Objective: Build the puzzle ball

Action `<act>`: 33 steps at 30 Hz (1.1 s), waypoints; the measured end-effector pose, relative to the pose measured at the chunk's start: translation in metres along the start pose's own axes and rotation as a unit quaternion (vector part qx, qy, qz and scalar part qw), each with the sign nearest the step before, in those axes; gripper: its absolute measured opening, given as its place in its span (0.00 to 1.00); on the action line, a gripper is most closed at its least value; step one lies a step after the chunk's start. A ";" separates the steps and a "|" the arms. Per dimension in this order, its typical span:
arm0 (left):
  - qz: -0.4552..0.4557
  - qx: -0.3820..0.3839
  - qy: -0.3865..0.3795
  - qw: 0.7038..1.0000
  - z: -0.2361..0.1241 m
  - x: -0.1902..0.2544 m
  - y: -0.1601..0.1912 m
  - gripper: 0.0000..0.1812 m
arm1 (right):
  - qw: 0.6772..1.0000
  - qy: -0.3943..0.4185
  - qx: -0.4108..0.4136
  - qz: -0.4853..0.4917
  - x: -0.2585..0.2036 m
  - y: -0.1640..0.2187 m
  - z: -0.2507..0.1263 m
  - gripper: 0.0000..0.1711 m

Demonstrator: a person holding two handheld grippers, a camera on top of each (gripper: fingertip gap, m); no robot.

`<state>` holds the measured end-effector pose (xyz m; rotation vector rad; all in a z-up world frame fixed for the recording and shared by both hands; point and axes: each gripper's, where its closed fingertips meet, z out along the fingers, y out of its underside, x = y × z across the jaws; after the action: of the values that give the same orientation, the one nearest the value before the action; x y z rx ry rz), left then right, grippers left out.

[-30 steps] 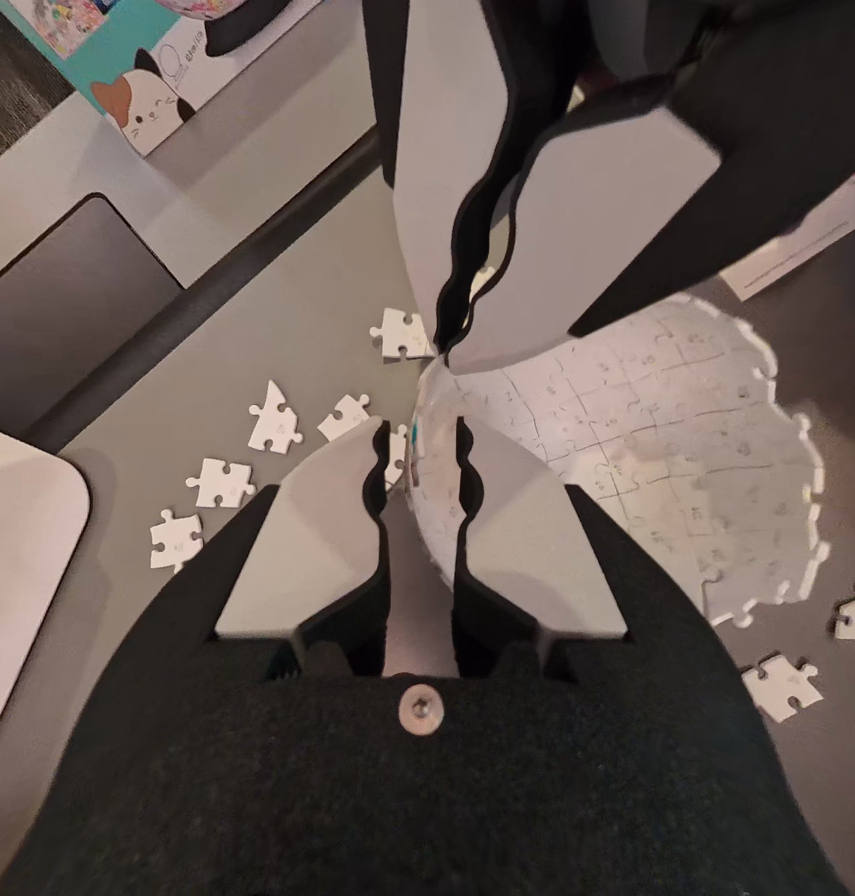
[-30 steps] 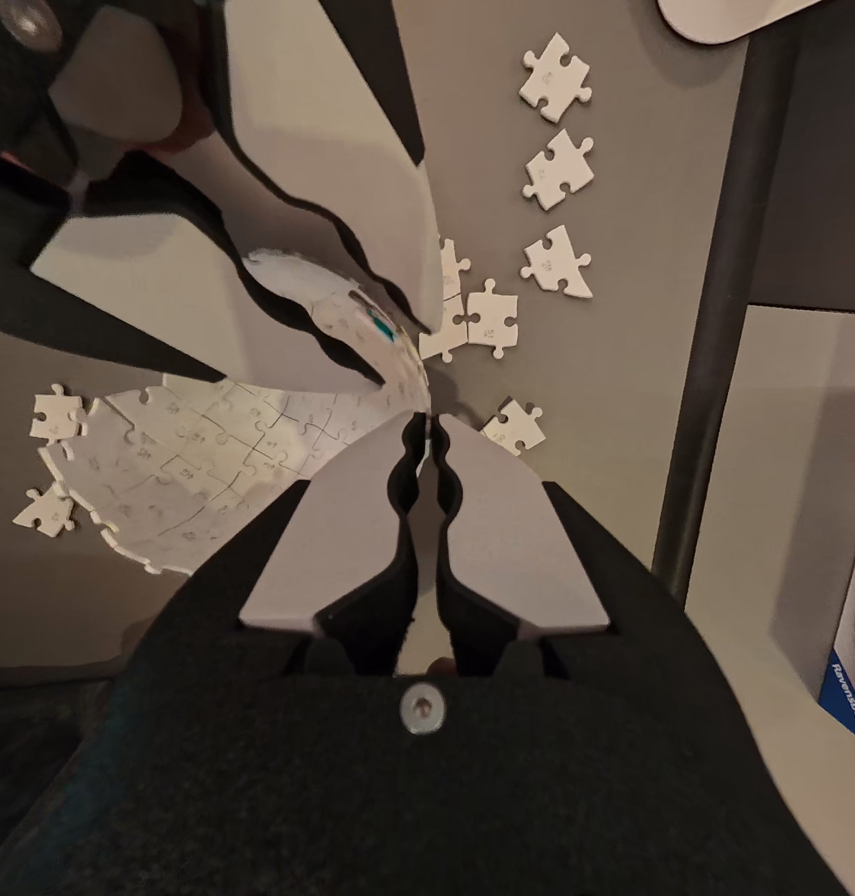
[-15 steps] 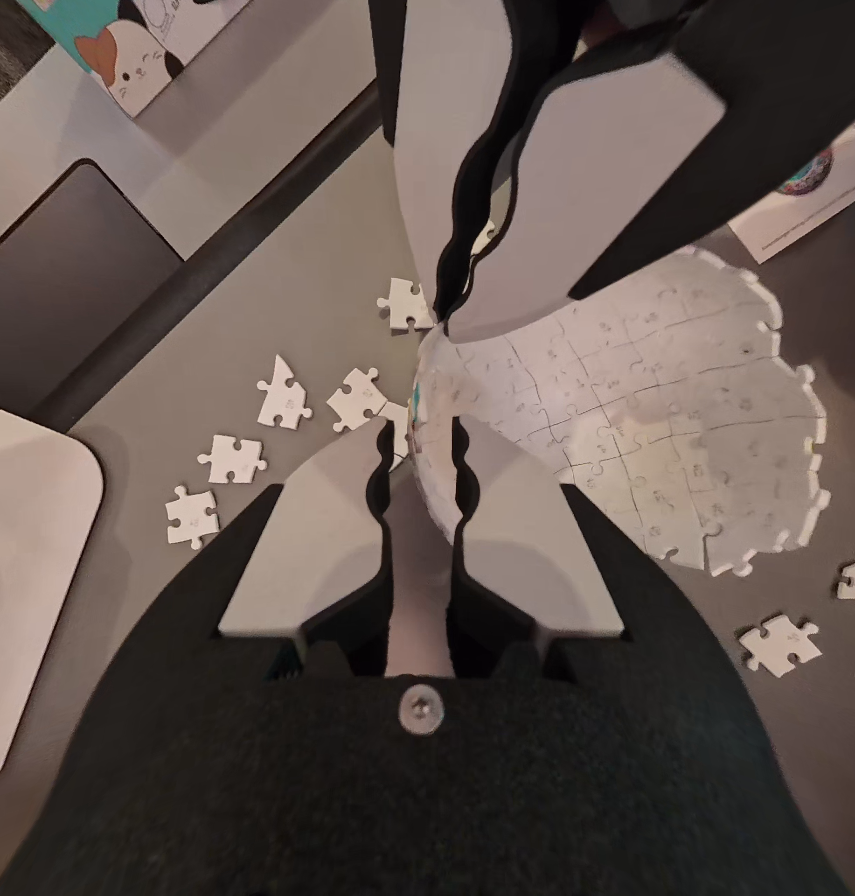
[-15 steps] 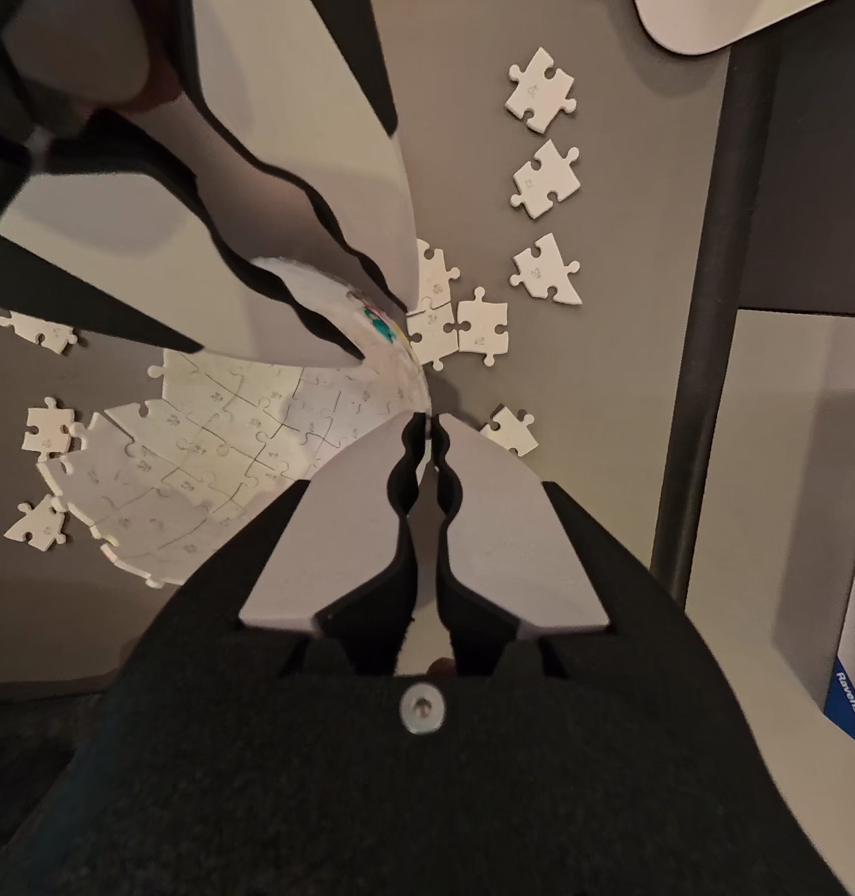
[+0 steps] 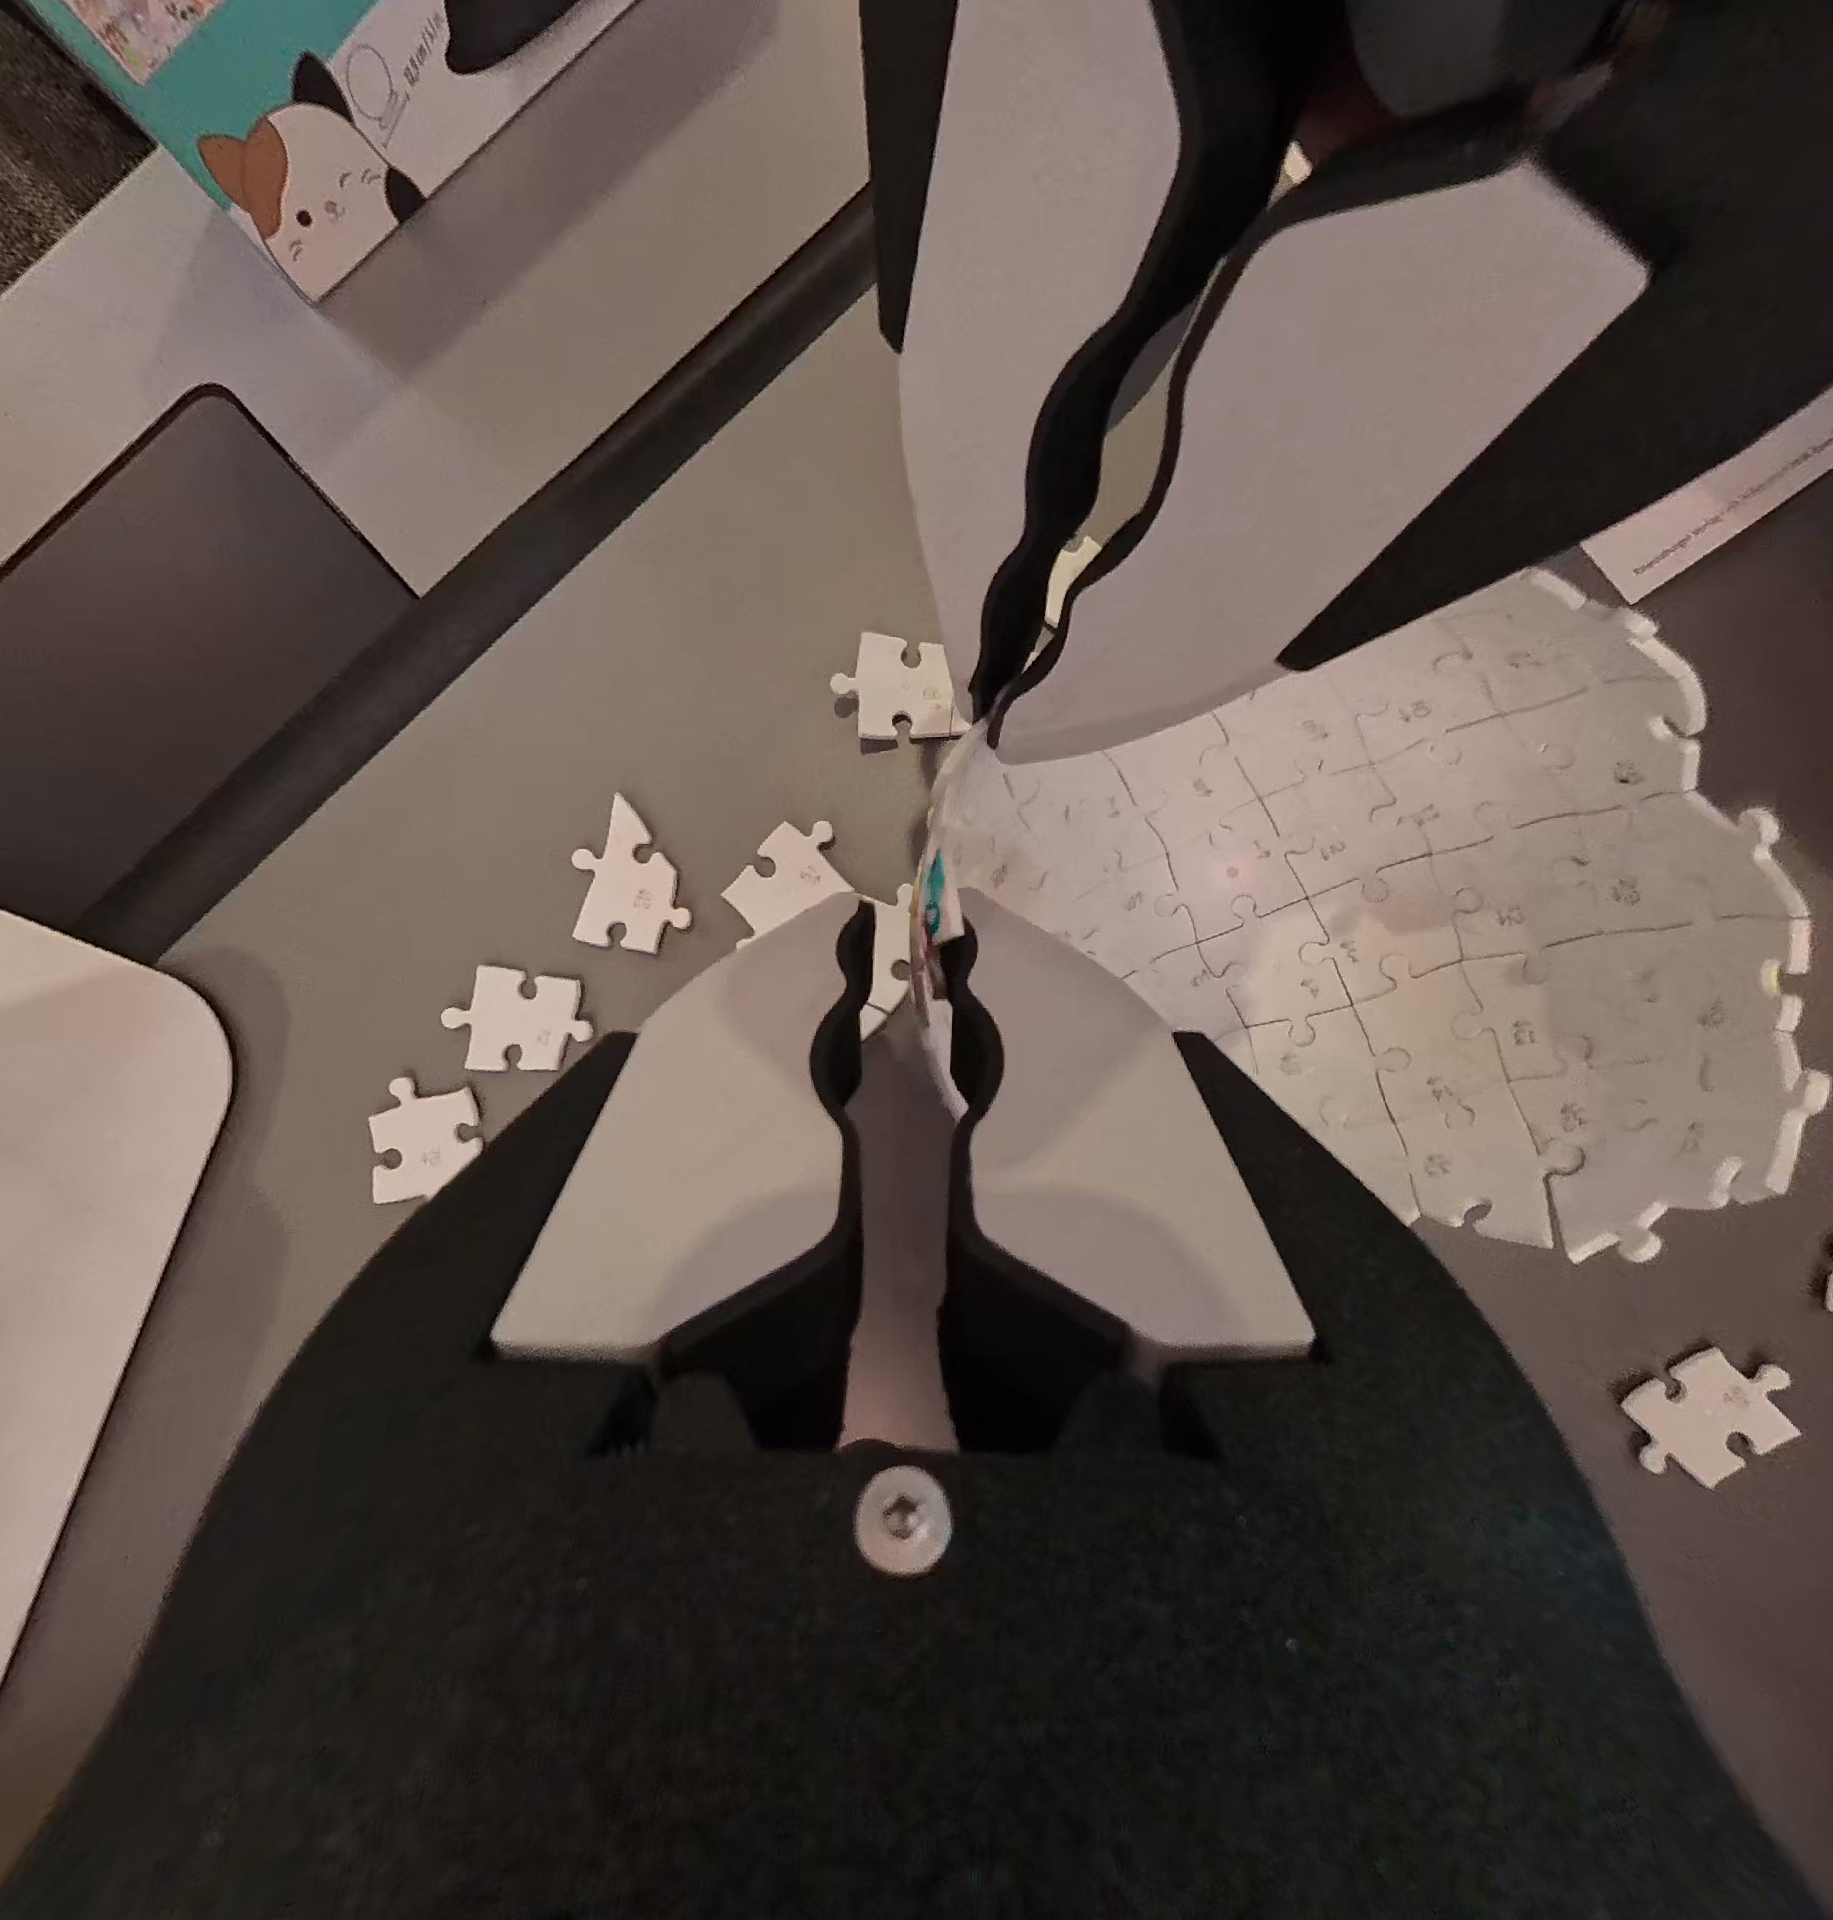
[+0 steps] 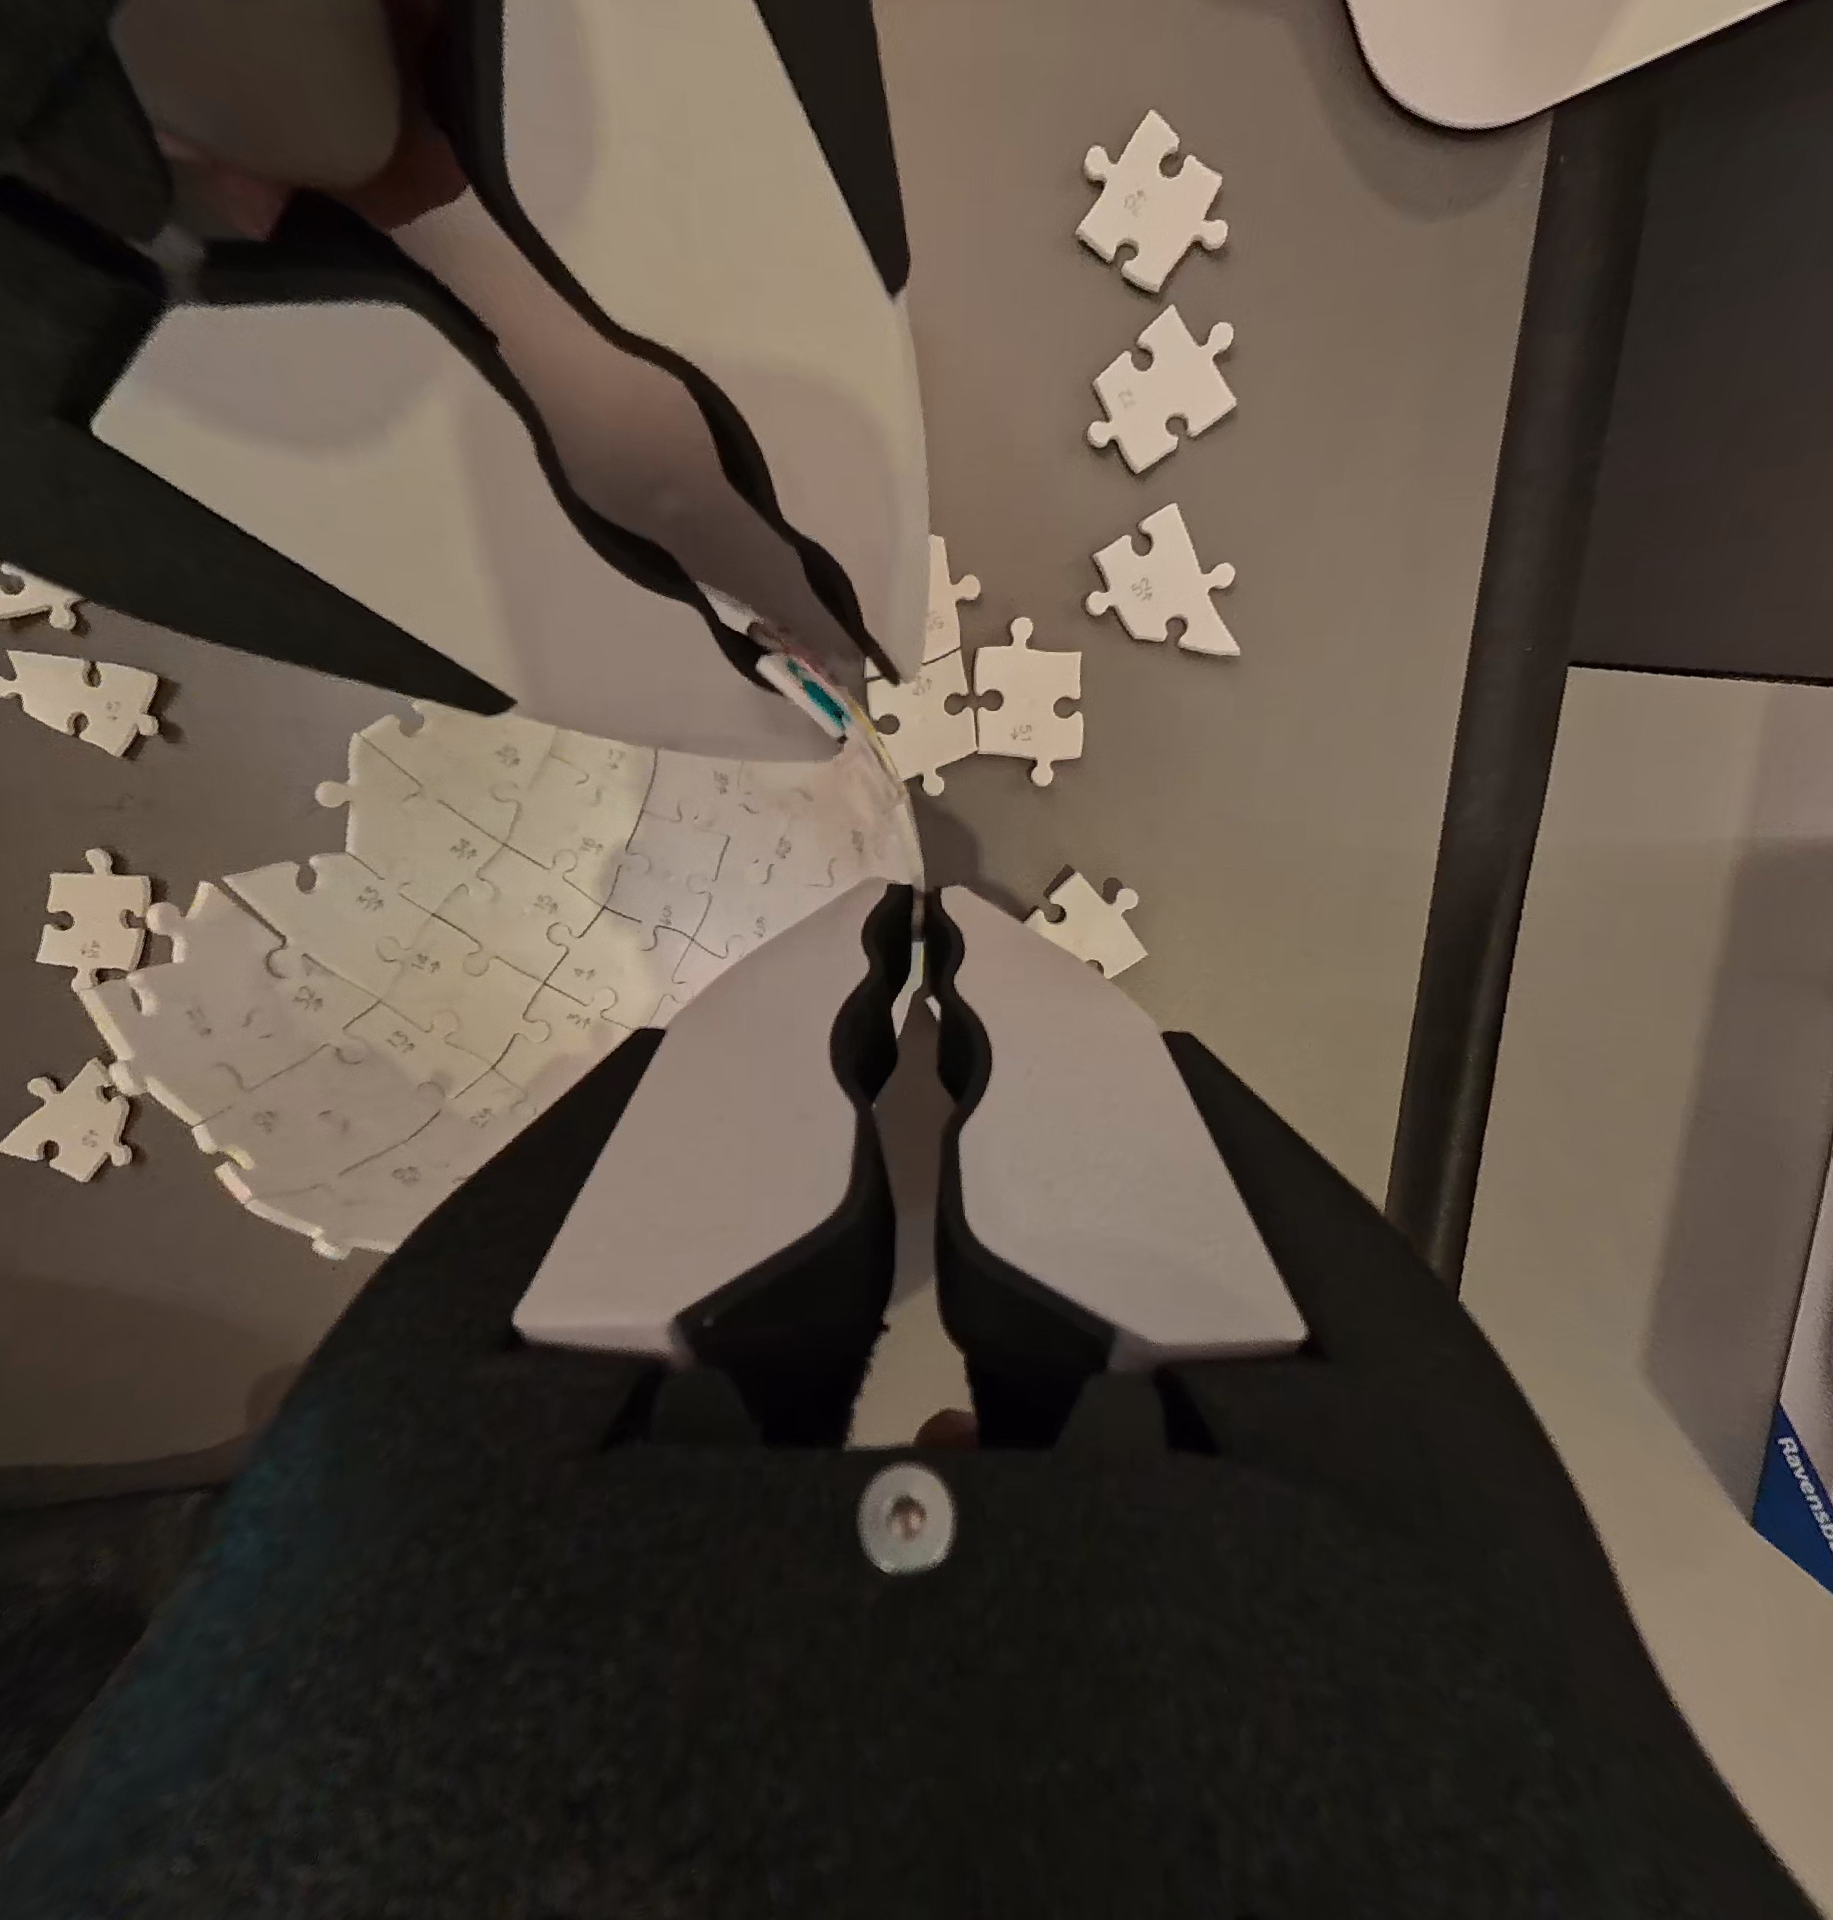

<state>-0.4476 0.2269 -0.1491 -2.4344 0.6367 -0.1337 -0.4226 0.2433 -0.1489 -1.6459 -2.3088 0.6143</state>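
The partly built puzzle ball (image 5: pixel 1411 935) is a curved white shell of joined pieces, inner side up, held just above the grey table (image 5: pixel 683 644). My left gripper (image 5: pixel 917 925) is shut on its near rim, where a coloured edge shows between the fingers. My right gripper (image 6: pixel 922 899) is shut on the rim a little farther along and reaches in from the top of the left wrist view (image 5: pixel 995 717). The right wrist view shows the shell (image 6: pixel 496 935) and the left gripper (image 6: pixel 839 686) at upper left. Several loose white pieces (image 5: pixel 631 883) lie around the shell.
More loose pieces lie to the right (image 5: pixel 1712 1413) and beside the rim (image 6: pixel 1026 696). A puzzle box with a cartoon cat (image 5: pixel 299 177) stands past a dark gap between tabletops. A white rounded board (image 5: pixel 60 1143), a paper sheet (image 5: pixel 1743 499) and a blue box (image 6: pixel 1826 1507) lie at the edges. The tips of both grippers are at nearly the same place.
My left gripper's fingers have narrowed onto the shell's rim. Both grippers and the shell have shifted slightly over the table. The right gripper stays shut.
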 end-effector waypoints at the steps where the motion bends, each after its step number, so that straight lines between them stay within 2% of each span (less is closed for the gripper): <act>1: 0.001 0.003 0.000 1.000 0.000 -0.001 -0.001 0.06 | 1.000 0.001 0.001 0.000 0.000 0.000 0.000 0.01; 6: 0.009 0.013 0.003 1.000 0.001 0.000 -0.002 0.02 | 1.000 0.002 0.004 0.002 0.002 0.000 0.001 0.01; 16: 0.047 0.005 -0.042 0.998 0.001 -0.001 -0.003 0.01 | 1.000 0.012 0.010 -0.015 0.006 -0.001 0.002 0.01; 25: 0.036 0.005 -0.037 0.999 0.001 -0.002 -0.002 0.01 | 0.998 0.024 0.023 -0.051 0.007 -0.003 0.003 0.02; 33: 0.037 0.006 -0.036 0.999 0.001 -0.001 -0.003 0.01 | 0.997 0.021 0.030 -0.066 0.008 0.000 -0.005 0.08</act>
<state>-0.4467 0.2295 -0.1479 -2.3896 0.6897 -0.0200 -0.4230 0.2518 -0.1450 -1.4535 -2.3233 0.6072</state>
